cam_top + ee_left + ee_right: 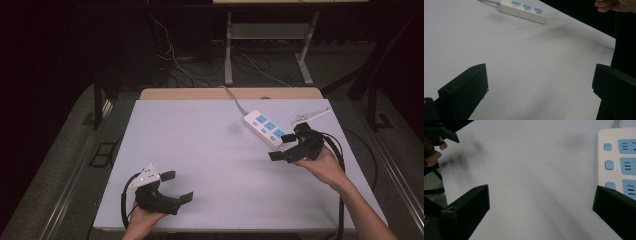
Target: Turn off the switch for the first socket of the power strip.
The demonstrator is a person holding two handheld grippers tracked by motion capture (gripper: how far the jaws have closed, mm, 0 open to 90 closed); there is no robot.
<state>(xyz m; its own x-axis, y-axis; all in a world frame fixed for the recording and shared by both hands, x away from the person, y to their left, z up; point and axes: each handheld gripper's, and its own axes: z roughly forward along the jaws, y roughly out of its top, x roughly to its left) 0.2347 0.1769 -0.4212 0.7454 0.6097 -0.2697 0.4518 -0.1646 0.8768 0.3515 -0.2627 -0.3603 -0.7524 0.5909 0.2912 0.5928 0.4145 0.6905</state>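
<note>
From the high view I see the white table top (200,165) with a white power strip (263,127) lying toward its far right, its grey cord (234,98) running off over the far edge. My left gripper (180,186) sits near the front left of the table, held from below by the left hand (145,220), its two black jaws spread wide with nothing between them. My right gripper (281,146) is over on the right, just beside the near end of the power strip, held by the right hand (322,162); its jaws are also apart and empty, though I cannot tell from here whether the farther jaw touches the strip. In the left gripper view the two jaws stand wide at the bottom corners over bare table, and the power strip (522,10) lies well ahead at the top, with fingers of the other hand (614,5) at the upper right corner. In the right gripper view the jaws are again wide apart; the power strip (616,157) with its blue sockets lies along the right edge, just above the right-hand jaw, and the other gripper (441,132) shows dimly at the upper left.
</note>
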